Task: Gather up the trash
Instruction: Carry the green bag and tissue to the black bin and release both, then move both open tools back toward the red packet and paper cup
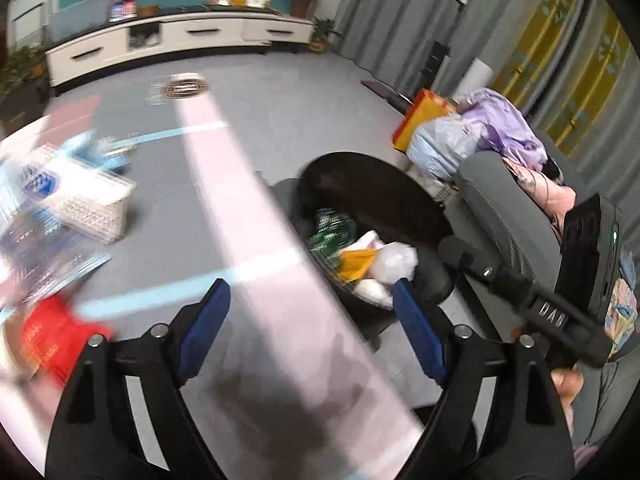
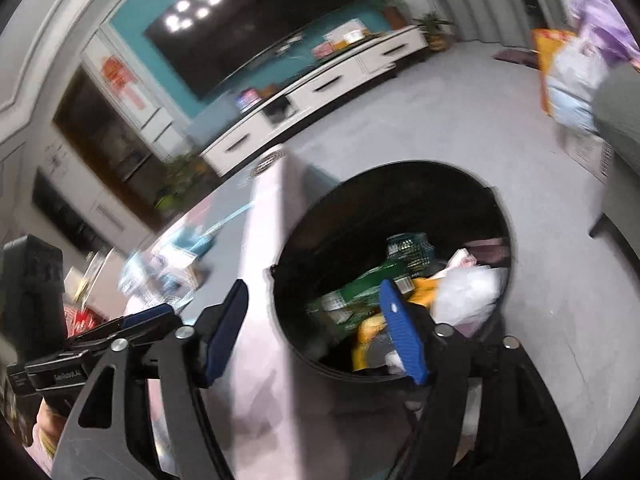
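Task status: partly complete, as judged from the current views.

1. Left gripper (image 1: 310, 300): your 2 blue pads stand wide apart. Nothing is between them; only the pale pink strip of the table (image 1: 256, 208) and the grey floor show through the gap.

2. Right gripper (image 2: 312, 308): the pads stand fairly wide apart and hold nothing. One pad lies over the table edge, the other over the mouth of the trash bin (image 2: 496, 208).

3. Bin location: the black round bin stands on the floor just beside the table edge, below and ahead of both grippers. In the left wrist view it sits to the right of the pink strip, next to a grey chair (image 1: 504, 216).

4. Done so far: the bin already contains trash. Visible inside are a green wrapper (image 2: 360, 280), a yellow wrapper (image 2: 424, 292) and a crumpled white plastic bag (image 2: 468, 288). The pile lies low in the bin, well under the rim, so there looks to be room for more.

5. Left to do: items remain on the table to the left. You can make out a white box with blue print (image 1: 92, 196) and a red package (image 1: 52, 340); both are heavily blurred, so you cannot tell whether they are trash or things to keep. Other blurred objects lie around them.

6. Assessment: both grippers are empty above the bin area, so treat the next step as a return to the table for another item.
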`<state>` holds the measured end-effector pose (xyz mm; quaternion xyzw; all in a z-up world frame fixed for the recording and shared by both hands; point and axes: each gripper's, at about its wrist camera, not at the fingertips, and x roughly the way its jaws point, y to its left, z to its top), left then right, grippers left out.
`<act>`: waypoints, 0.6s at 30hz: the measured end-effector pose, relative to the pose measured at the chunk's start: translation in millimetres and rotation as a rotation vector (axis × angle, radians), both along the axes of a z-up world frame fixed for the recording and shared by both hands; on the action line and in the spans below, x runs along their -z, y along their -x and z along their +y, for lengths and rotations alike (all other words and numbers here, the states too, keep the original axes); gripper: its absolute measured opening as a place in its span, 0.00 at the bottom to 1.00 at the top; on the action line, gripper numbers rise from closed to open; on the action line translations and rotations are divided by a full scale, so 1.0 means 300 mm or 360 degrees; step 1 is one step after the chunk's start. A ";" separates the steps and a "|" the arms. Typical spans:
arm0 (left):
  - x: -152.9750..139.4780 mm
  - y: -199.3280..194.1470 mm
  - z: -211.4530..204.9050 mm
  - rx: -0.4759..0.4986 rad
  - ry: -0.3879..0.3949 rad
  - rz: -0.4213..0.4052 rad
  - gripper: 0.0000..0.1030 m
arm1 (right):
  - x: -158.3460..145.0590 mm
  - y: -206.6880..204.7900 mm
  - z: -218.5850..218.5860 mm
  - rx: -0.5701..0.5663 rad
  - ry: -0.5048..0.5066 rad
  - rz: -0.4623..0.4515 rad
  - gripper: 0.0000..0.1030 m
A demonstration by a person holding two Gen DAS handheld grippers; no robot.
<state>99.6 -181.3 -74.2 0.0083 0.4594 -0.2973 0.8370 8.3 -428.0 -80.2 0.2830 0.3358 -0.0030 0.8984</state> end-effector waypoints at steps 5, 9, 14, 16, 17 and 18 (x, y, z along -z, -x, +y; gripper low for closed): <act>-0.002 0.120 0.296 -0.0224 -0.0048 0.0046 0.84 | -0.034 -0.008 0.149 -0.0177 0.0053 0.0021 0.70; -0.017 0.200 0.502 -0.0405 -0.0080 0.0019 0.84 | -0.051 -0.029 0.271 -0.0291 0.0080 0.0067 0.71; -0.044 0.254 0.690 -0.0584 -0.0025 0.0006 0.85 | -0.072 -0.048 0.423 -0.0415 0.0098 0.0097 0.73; -0.058 0.275 0.741 -0.0629 0.0010 -0.0012 0.85 | -0.082 -0.059 0.475 -0.0457 0.0116 0.0109 0.73; -0.065 0.286 0.757 -0.0648 0.0019 -0.0025 0.85 | -0.089 -0.067 0.507 -0.0482 0.0135 0.0115 0.73; -0.075 0.299 0.779 -0.0670 0.0029 -0.0041 0.85 | -0.098 -0.075 0.538 -0.0503 0.0160 0.0125 0.73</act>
